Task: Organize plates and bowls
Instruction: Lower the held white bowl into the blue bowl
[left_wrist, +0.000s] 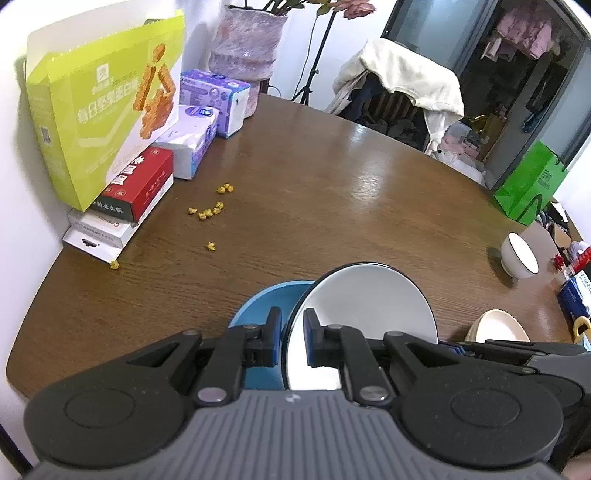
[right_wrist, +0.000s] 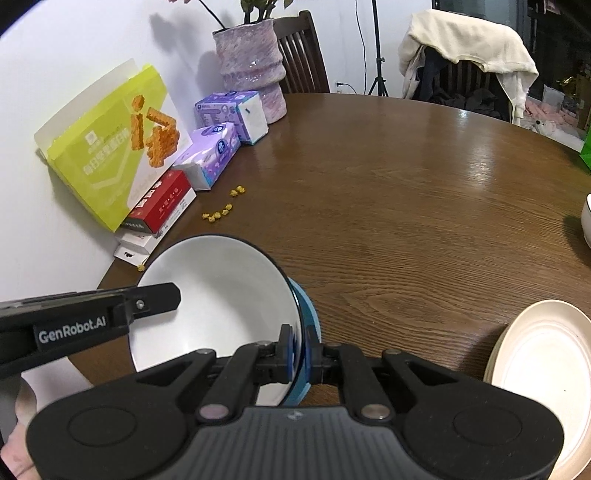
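A white bowl with a dark rim (left_wrist: 365, 306) (right_wrist: 218, 295) hangs tilted between both grippers. My left gripper (left_wrist: 292, 328) (right_wrist: 175, 295) is shut on the bowl's near rim. My right gripper (right_wrist: 299, 347) (left_wrist: 452, 345) is shut on the opposite rim. A blue bowl (left_wrist: 258, 306) (right_wrist: 308, 317) sits on the brown table (left_wrist: 332, 206) directly under and behind the white one; I cannot tell whether they touch. A cream plate (left_wrist: 498, 326) (right_wrist: 543, 365) lies to the right. A small white bowl (left_wrist: 519, 254) (right_wrist: 587, 218) stands further right.
Against the wall on the left are a green snack box (left_wrist: 96, 110), a red box (left_wrist: 144, 184), tissue packs (left_wrist: 195, 136) and a pink vase (left_wrist: 247, 51). Yellow crumbs (left_wrist: 208, 212) dot the table. A green bag (left_wrist: 528, 184) and a draped chair (left_wrist: 406, 81) stand beyond the far edge.
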